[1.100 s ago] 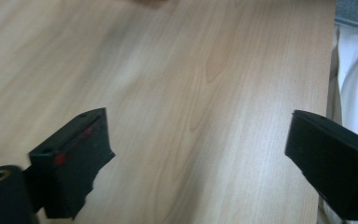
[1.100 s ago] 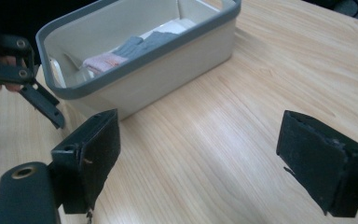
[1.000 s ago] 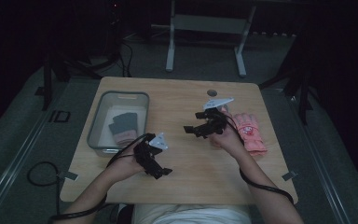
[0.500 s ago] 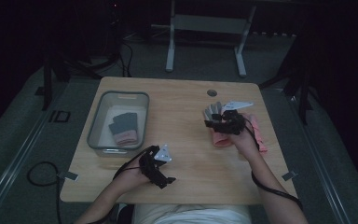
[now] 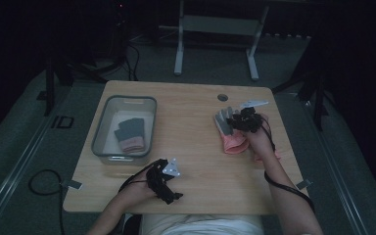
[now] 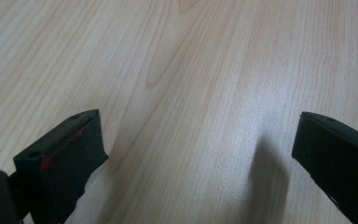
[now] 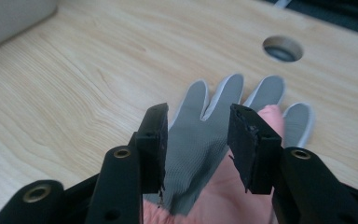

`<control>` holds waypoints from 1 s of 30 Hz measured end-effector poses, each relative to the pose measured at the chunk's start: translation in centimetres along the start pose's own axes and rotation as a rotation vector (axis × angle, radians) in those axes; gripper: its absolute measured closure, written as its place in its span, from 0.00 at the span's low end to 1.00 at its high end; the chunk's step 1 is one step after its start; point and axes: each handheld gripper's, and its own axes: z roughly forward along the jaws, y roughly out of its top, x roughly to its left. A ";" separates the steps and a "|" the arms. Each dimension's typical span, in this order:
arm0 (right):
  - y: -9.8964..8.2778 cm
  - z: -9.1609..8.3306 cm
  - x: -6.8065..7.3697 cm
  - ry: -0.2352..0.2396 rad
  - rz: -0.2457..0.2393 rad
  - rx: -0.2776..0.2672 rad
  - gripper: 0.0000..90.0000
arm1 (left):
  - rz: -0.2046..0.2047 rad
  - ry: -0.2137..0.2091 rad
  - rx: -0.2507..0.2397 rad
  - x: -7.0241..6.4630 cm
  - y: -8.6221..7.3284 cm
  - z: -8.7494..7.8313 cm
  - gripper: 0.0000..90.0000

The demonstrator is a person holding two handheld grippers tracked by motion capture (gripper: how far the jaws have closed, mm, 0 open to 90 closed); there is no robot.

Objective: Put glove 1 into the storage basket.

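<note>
R claw (image 7: 198,144) just narrowed, pinching grey-pink glove (image 7: 200,140); L claw (image 6: 196,158) wide over table (image 6: 191,70).

I am working in what is looking like a lab or recording studio rather than a home. I am sitting at a single pale wooden bench (image 5: 186,147) with a round cable hole (image 5: 223,97) cut through its top, and it is standing on grey carpeted floor (image 5: 19,161). Everything around it is lying in darkness. A metal equipment frame (image 5: 215,29) is standing just behind the bench, dark stands (image 5: 49,83) are flanking it on both sides, and a black cable (image 5: 44,183) is trailing across the floor at my left
</note>
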 end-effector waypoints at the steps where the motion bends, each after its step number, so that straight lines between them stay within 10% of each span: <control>1: 0.0 0.6 -0.1 0.001 -0.002 0.012 0.65 | 0.004 -0.001 0.000 0.0 -0.1 0.0 0.02; 9: -1.4 4.5 -0.1 -0.025 -0.039 0.146 0.63 | -0.001 -0.005 0.001 0.2 -0.4 -0.2 0.02; 16: -1.6 4.9 -0.2 -0.032 -0.011 0.183 0.85 | -0.007 0.003 -0.015 0.2 -0.4 -0.3 0.02; 30: -0.6 1.8 1.7 -0.082 0.076 0.079 0.98 | 0.019 0.001 -0.005 0.0 -0.4 0.1 0.02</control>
